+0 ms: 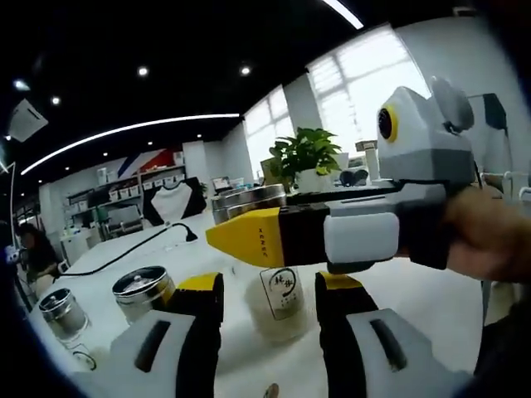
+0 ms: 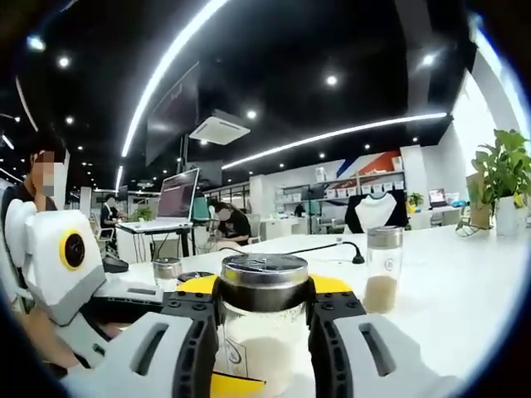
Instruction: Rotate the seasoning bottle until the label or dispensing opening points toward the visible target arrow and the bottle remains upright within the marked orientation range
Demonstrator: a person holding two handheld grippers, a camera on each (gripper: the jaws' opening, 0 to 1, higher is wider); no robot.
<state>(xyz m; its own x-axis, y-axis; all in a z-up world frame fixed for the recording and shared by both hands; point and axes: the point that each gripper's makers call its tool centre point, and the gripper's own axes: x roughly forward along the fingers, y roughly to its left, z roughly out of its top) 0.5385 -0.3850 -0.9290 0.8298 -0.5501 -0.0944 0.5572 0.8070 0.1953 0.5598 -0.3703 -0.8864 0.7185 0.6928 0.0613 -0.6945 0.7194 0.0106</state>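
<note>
In the right gripper view, the right gripper (image 2: 264, 332) has its two jaws pressed on the sides of the seasoning bottle (image 2: 262, 319). The bottle stands straight up between them, at about 6 o'clock in the round picture. It is a clear jar with white powder inside and a shiny metal lid (image 2: 264, 272). The left gripper (image 2: 211, 294) comes in from 8 o'clock, and its yellow tips show just behind the lid and under the jar.

The left gripper view shows the same bottle from another side. Here a small white label (image 1: 283, 292) with dark marks faces the camera — the right gripper view does not show that label well. The bottle sits between the left gripper's jaws, which are apart. I cannot tell if they touch the glass. The right gripper's yellow tip crosses just above the bottle, and a hand (image 1: 489, 236) holds that gripper at 3 o'clock.

More jars stand on the white table (image 2: 465, 307). A tall thin jar (image 2: 383, 269) with pale powder stands at 3 o'clock in the right gripper view, well apart from the held bottle. The left gripper view shows two short jars with metal lids at 8 o'clock, a near one (image 1: 145, 292) and a small one (image 1: 62, 311). It also shows a steel pot (image 1: 249, 201) and a green plant (image 1: 307, 153) near 12 o'clock — and a black cable (image 1: 124, 249) lying across the table.
</note>
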